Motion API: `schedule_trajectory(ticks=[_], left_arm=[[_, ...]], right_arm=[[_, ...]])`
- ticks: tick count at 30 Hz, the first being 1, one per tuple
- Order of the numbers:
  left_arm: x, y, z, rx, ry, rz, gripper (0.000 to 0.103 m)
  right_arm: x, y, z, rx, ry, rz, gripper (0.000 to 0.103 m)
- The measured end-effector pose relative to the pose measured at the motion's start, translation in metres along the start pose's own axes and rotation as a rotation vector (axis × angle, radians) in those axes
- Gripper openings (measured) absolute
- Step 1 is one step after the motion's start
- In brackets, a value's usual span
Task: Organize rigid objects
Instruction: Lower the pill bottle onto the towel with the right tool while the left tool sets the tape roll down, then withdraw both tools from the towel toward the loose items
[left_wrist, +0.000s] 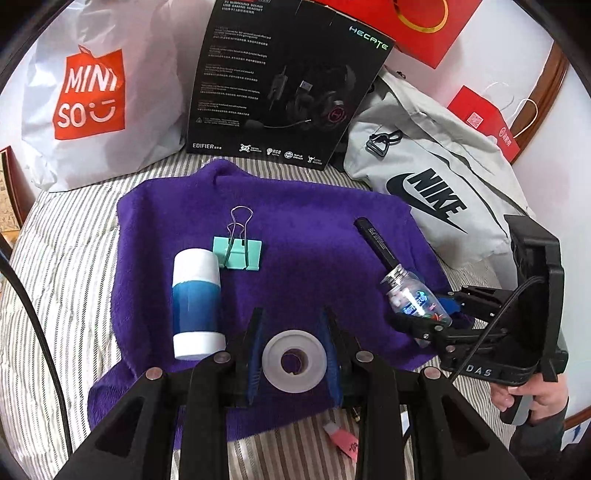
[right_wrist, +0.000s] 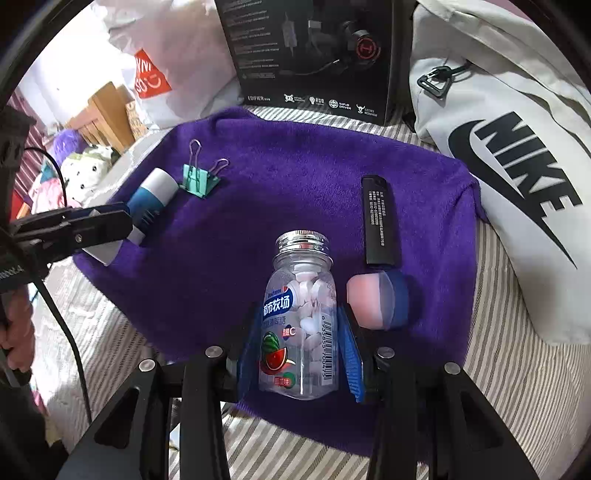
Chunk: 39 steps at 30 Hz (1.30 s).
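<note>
Just then my left tongs (left_wrist: 293, 349) were pinching a white tape roll (left_wrist: 294, 361) between the blue pads, low over the near edge of the purple towel (left_wrist: 314, 229); my right tongs (right_wrist: 301, 354) were pressed against the sides of a clear candy bottle (right_wrist: 301, 325), its silver cap (right_wrist: 303, 242) pointing away from me. On the towel lay a blue-and-white tube (left_wrist: 197, 304), a mint binder clip (left_wrist: 237, 251) touching its far end, a black lighter (right_wrist: 380, 221) and a small pink-and-blue capped container (right_wrist: 376, 299) just beside the bottle. I judged the sorting to be mid-way, with both grips loaded; the next move called for setting each piece down in a tidy row on the towel, clear of its neighbours, before easing the pads apart.
</note>
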<state>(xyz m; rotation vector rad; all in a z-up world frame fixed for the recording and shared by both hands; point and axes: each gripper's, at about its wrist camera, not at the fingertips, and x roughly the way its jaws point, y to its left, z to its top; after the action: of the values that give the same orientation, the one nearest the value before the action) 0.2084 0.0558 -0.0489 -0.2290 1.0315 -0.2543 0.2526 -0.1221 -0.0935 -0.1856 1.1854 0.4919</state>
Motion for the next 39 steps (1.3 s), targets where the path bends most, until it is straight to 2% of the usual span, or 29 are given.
schedule_trajectory(ticks=[7, 14, 17, 21, 27, 39], left_arm=[[0.016, 0.004, 0.004, -0.010, 0.014, 0.001, 0.027], [0.035, 0.009, 0.010, -0.019, 0.022, 0.017, 0.027], [0.044, 0.012, 0.015, -0.023, 0.024, 0.022, 0.027], [0.057, 0.011, 0.020, -0.008, 0.031, 0.047, 0.027], [0.066, 0.007, 0.023, 0.010, 0.036, 0.066, 0.027], [0.072, -0.001, 0.021, 0.098, 0.038, 0.166, 0.028]], right_arm=[[0.010, 0.006, 0.000, -0.046, 0.000, -0.043, 0.041], [0.009, 0.004, -0.001, -0.070, -0.015, -0.031, 0.042], [0.007, 0.001, -0.004, -0.061, -0.022, 0.029, 0.055], [0.003, -0.002, -0.006, -0.046, -0.009, 0.017, 0.061], [-0.007, -0.009, -0.014, 0.016, -0.010, 0.024, 0.061], [-0.043, -0.007, -0.027, 0.051, -0.069, 0.012, 0.062]])
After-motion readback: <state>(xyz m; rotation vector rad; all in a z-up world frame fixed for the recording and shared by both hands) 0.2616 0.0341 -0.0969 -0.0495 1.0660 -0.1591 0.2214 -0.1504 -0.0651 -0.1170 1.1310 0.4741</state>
